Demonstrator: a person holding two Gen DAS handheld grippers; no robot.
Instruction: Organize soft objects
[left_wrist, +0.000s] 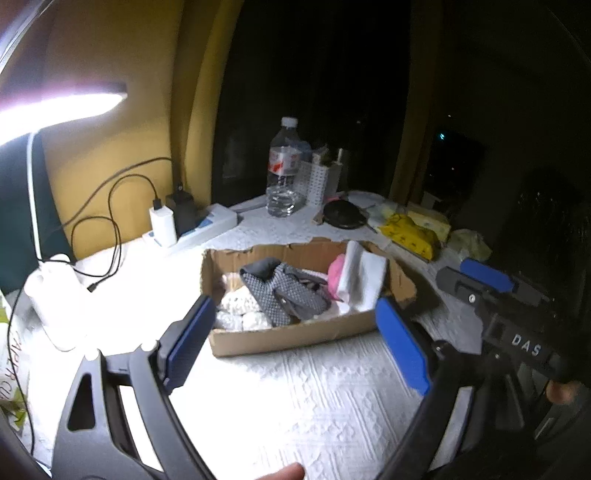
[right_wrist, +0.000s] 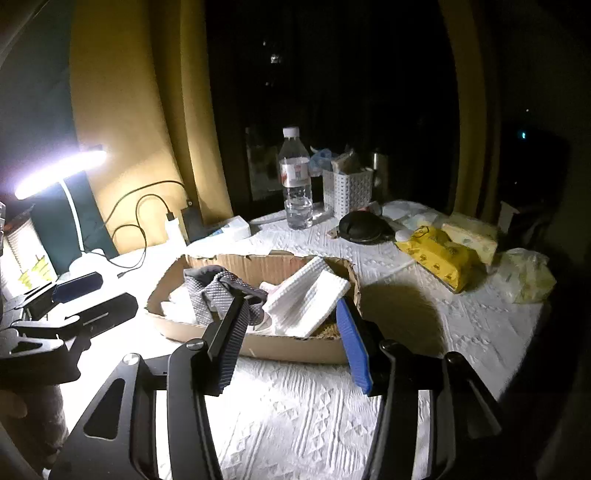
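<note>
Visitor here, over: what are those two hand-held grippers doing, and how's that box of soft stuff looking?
Left hand-held gripper open, empty. Right hand-held gripper open, empty. Cardboard box holds grey cloth and white folded pieces. Nothing blocking it.

I am looking past the tool at a table (right_wrist: 332, 406) under a white textured cloth, filling the space ahead and below. Off to the tool's left a desk lamp (right_wrist: 59, 173) is glaring hard, washing out that side of the cloth. Behind it a yellow wall (left_wrist: 110, 147) is catching the glow, and black cables (left_wrist: 110, 206) are trailing down it. Straight ahead, beyond the table's far edge, a dark window (right_wrist: 332, 92) is showing only faint specks of light, with yellow curtains (right_wrist: 192, 129) hanging beside it.
</note>
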